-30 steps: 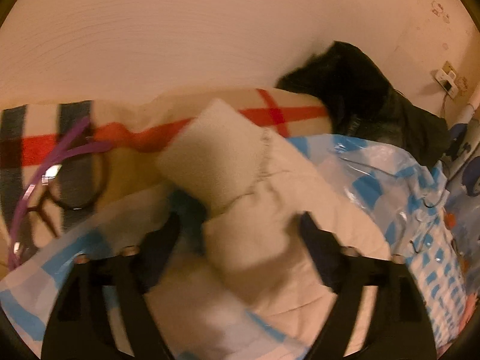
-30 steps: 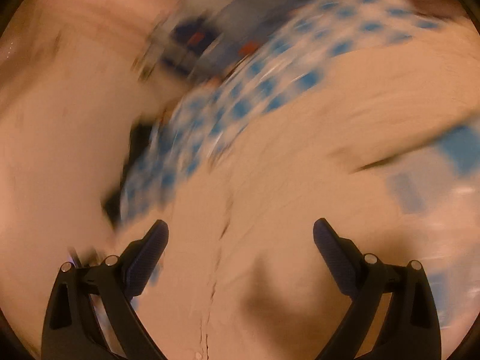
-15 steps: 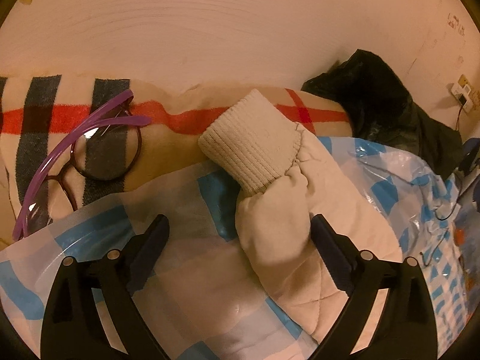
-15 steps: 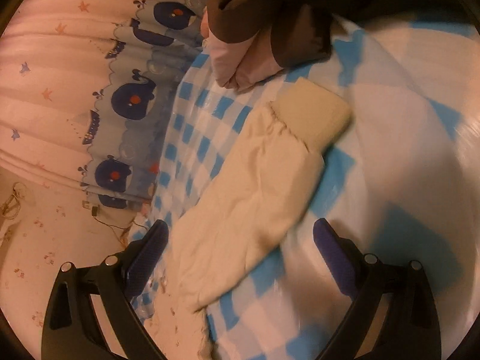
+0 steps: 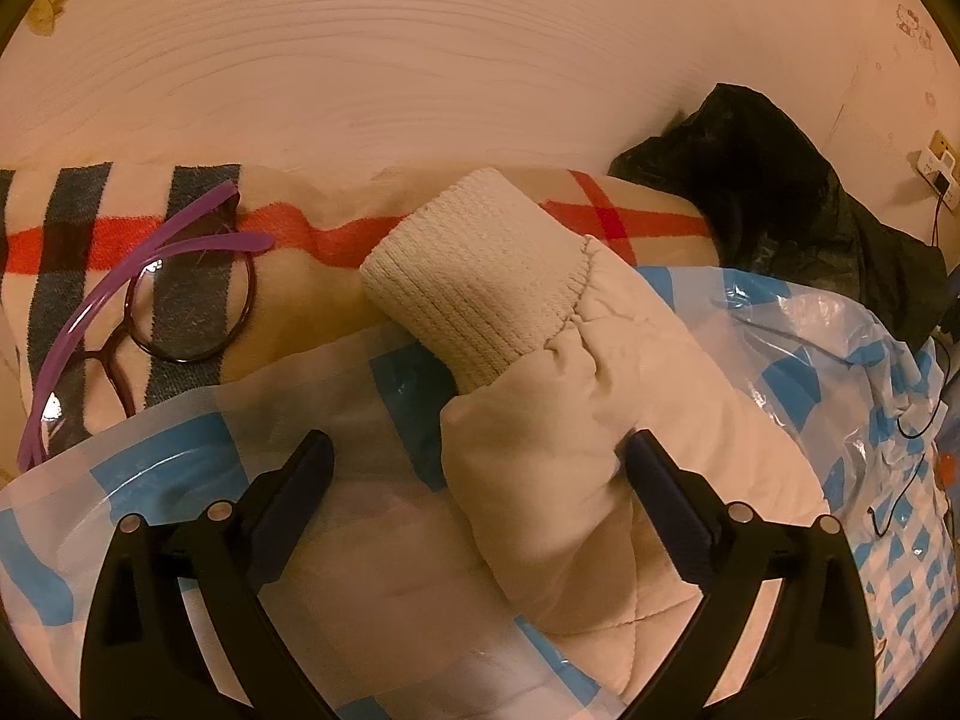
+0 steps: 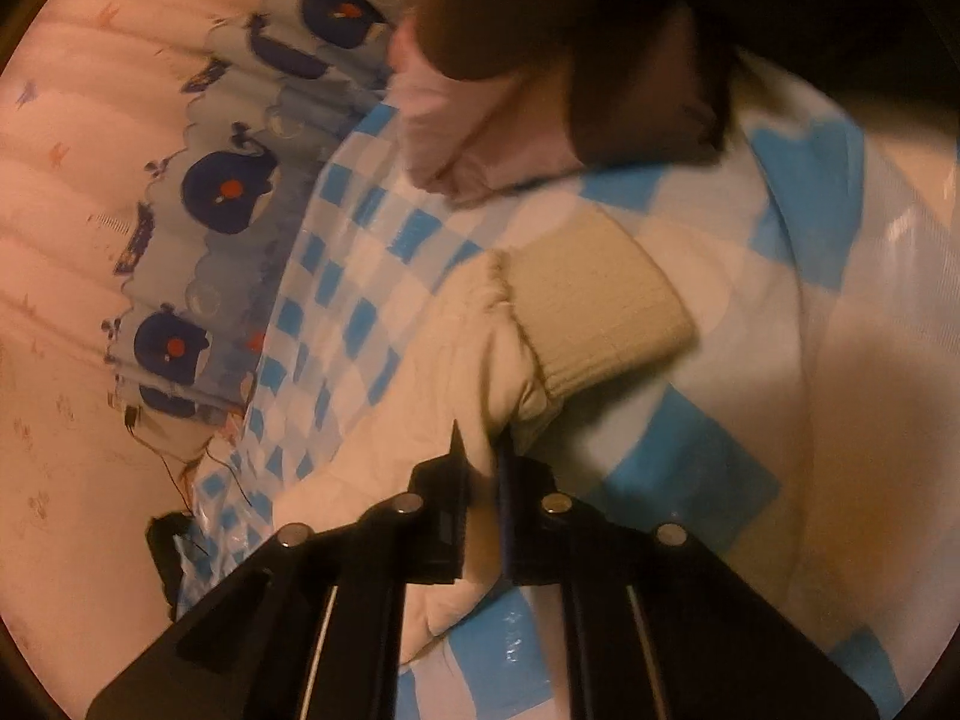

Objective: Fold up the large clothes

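Note:
A cream quilted jacket sleeve [image 5: 576,450] with a ribbed knit cuff [image 5: 474,288] lies on a blue and white checked plastic sheet [image 5: 180,468]. My left gripper [image 5: 474,480] is open, its jaws standing either side of the sleeve just behind the cuff. In the right wrist view the other sleeve [image 6: 420,420] with its ribbed cuff [image 6: 594,324] lies on the same checked sheet [image 6: 360,300]. My right gripper [image 6: 480,456] is shut on the sleeve fabric just behind the cuff.
Purple-armed glasses [image 5: 174,300] lie on a plaid blanket [image 5: 72,240] at the left. A black bag [image 5: 780,180] sits by the wall at the right. A brown and pink garment [image 6: 510,90] lies beyond the right cuff. A whale-print cloth [image 6: 228,180] edges the sheet.
My right gripper has closed on the sleeve behind its cuff. My left gripper has moved in closer, its open jaws now around the other sleeve.

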Tool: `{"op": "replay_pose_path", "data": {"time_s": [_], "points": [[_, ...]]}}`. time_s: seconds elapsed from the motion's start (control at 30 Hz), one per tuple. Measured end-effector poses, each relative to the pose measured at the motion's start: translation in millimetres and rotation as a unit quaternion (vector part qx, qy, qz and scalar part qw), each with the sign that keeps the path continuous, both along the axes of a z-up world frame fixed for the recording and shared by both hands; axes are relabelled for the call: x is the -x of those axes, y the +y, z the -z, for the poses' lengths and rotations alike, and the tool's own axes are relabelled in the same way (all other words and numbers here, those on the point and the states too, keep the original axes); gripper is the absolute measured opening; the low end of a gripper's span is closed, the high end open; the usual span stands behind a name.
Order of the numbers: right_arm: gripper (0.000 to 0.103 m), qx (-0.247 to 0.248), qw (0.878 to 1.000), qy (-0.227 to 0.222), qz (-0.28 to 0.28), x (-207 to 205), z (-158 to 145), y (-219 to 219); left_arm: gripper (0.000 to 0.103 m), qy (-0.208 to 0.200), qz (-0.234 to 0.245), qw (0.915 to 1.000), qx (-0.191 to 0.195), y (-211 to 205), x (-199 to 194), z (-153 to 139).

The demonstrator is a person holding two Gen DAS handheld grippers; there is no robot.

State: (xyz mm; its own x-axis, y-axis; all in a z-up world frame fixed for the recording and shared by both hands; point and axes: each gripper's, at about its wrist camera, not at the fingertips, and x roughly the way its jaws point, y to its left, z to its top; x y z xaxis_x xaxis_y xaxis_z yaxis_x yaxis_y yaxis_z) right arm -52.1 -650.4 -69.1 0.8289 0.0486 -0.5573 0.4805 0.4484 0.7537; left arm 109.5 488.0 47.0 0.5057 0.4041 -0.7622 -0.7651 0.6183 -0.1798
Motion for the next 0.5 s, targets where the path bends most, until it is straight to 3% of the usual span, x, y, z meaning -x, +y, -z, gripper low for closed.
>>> {"op": "replay_pose_path", "data": {"time_s": [0.13, 0.3, 0.5], "points": [[0.006, 0.022, 0.999, -0.05, -0.006, 2, -31, 12, 0.094, -0.016, 0.008, 0.9996, 0.022, 0, 7, -3], [0.006, 0.049, 0.991, -0.121, -0.035, -10, -93, 42, 0.094, -0.052, 0.025, 0.9974, 0.043, -16, 33, -19], [0.006, 0.092, 0.972, -0.193, -0.093, -35, -178, 102, 0.094, -0.107, 0.059, 0.9925, 0.006, -82, 90, -45]]}}
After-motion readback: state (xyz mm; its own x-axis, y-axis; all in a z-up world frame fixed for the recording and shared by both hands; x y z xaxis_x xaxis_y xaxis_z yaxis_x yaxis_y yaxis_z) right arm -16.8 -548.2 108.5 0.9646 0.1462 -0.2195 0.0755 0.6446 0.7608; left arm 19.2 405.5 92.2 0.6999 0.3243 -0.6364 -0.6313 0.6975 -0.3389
